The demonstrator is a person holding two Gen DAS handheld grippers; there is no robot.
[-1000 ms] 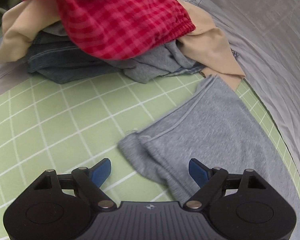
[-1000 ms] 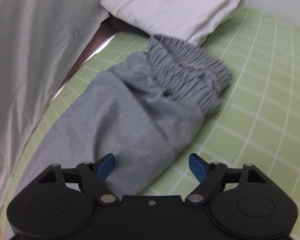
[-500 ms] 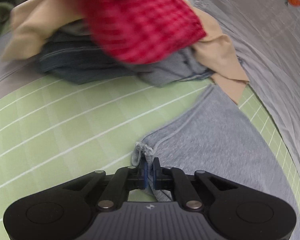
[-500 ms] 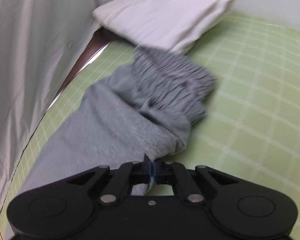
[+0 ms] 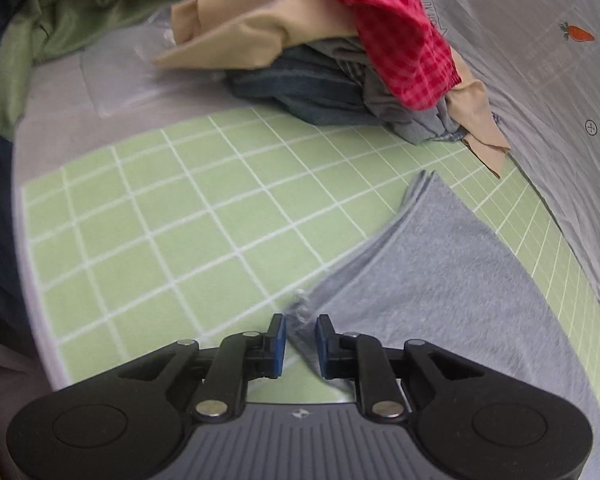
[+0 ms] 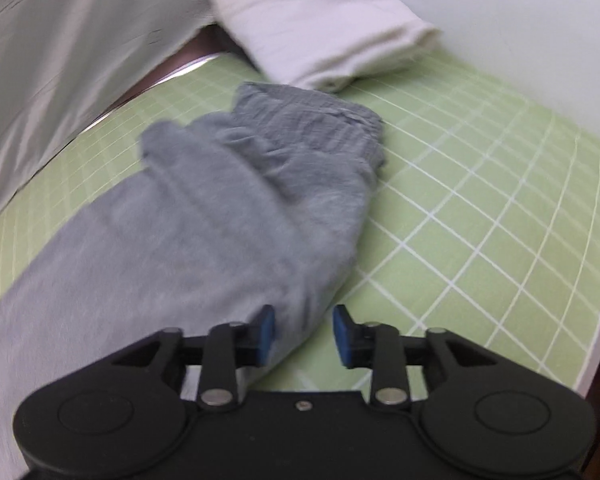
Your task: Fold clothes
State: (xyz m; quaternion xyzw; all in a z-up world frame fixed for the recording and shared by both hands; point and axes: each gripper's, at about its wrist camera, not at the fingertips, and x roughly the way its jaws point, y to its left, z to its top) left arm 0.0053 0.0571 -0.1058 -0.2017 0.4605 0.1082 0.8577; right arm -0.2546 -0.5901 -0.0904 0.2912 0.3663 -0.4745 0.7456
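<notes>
Grey sweatpants point(image 5: 440, 276) lie stretched out on a green grid mat point(image 5: 180, 216). In the left wrist view the leg end lies flat, and its hem corner sits between the slightly parted fingers of my left gripper point(image 5: 299, 346). In the right wrist view the same sweatpants point(image 6: 220, 220) show their gathered waistband at the far end. My right gripper point(image 6: 303, 334) is open, its left finger over the near edge of the cloth, not clamping it.
A pile of unfolded clothes point(image 5: 340, 60) with a red checked piece on top lies at the mat's far edge, with green fabric point(image 5: 60, 12) to its left. A folded white garment point(image 6: 320, 32) lies beyond the waistband. Grey sheeting point(image 6: 60, 40) borders the mat.
Half a second ago both grippers were shut on the sweatpants. Now both have opened, the right wider than the left, and the cloth lies straighter and flatter on the mat.
</notes>
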